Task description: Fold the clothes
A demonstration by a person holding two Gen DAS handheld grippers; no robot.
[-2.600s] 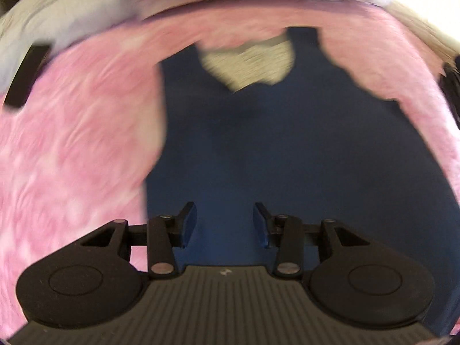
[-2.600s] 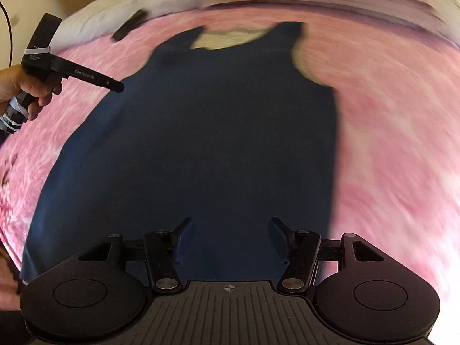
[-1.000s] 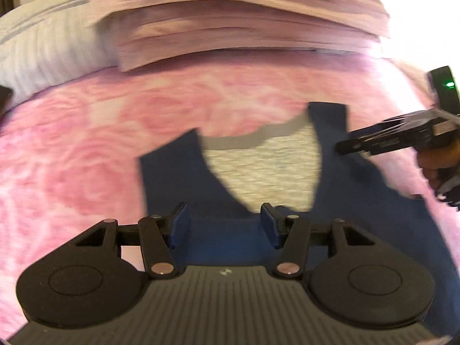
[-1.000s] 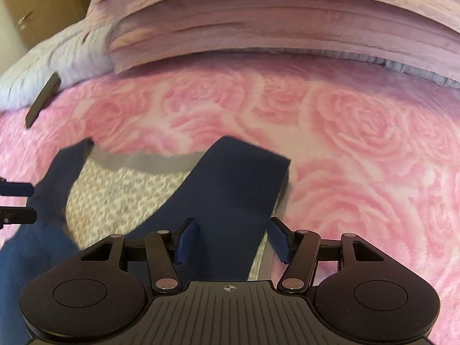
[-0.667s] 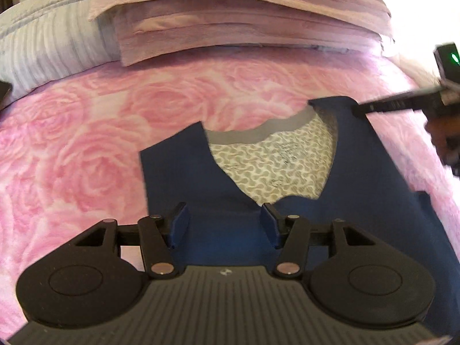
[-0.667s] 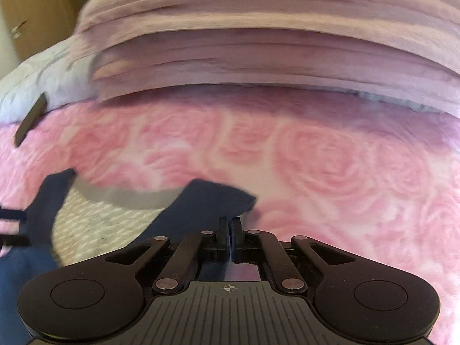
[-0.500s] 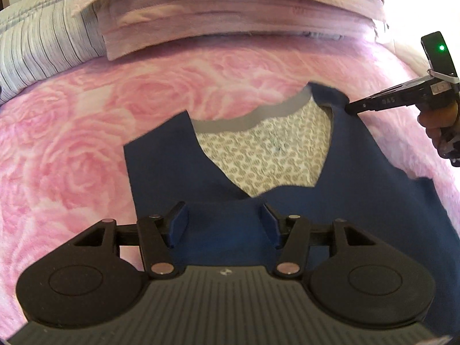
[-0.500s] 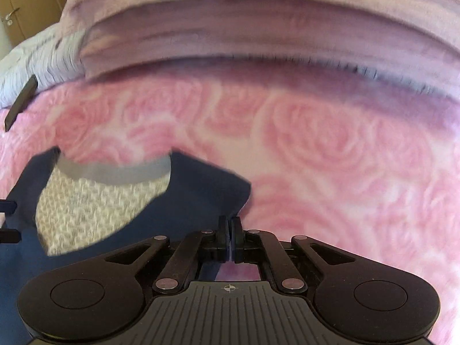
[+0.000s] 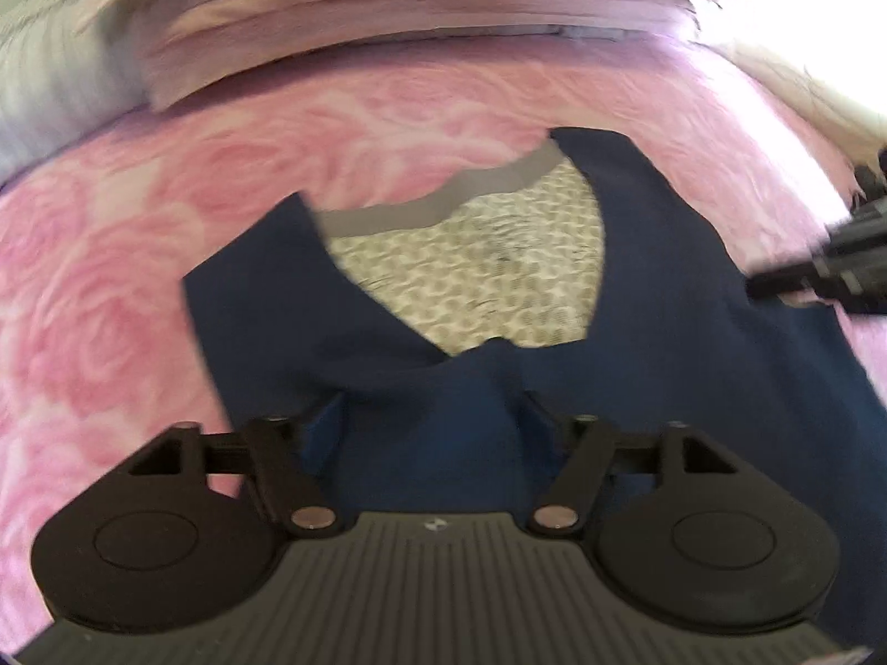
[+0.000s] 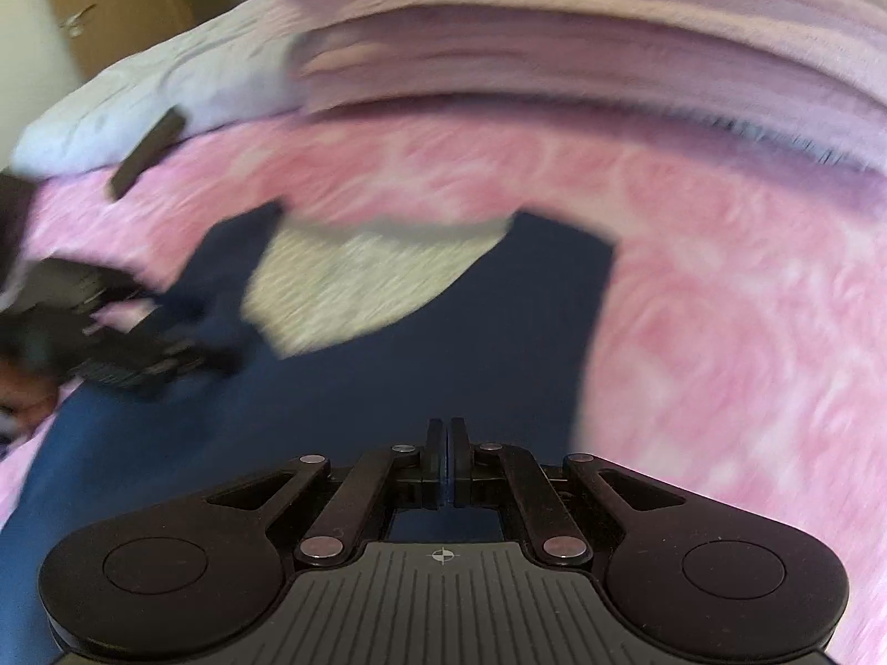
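Note:
A navy sleeveless top (image 9: 637,343) with a patterned beige lining (image 9: 488,288) lies flat on the pink rose blanket (image 9: 111,277), straps pointing away. My left gripper (image 9: 429,421) sits low on its chest. The jaws are opening, and a raised ridge of navy cloth stands between the fingers. The right gripper (image 10: 449,438) is shut over the navy cloth (image 10: 499,343), below the right strap (image 10: 560,255). Whether any cloth is pinched there I cannot tell. Each gripper shows in the other's view: the right gripper (image 9: 759,285) at the armhole edge, the left gripper (image 10: 216,357) blurred.
Folded mauve blankets (image 9: 388,11) are stacked along the far edge of the bed. A grey pillow (image 10: 166,77) lies at the back left with a flat dark object (image 10: 147,152) on its edge. A wooden cupboard (image 10: 111,0) stands behind.
The right gripper shut at the tip of the right strap, then drew back down the garment, leaving the strap flat. The left gripper sank closer, its jaws widened, and cloth bunched up between them.

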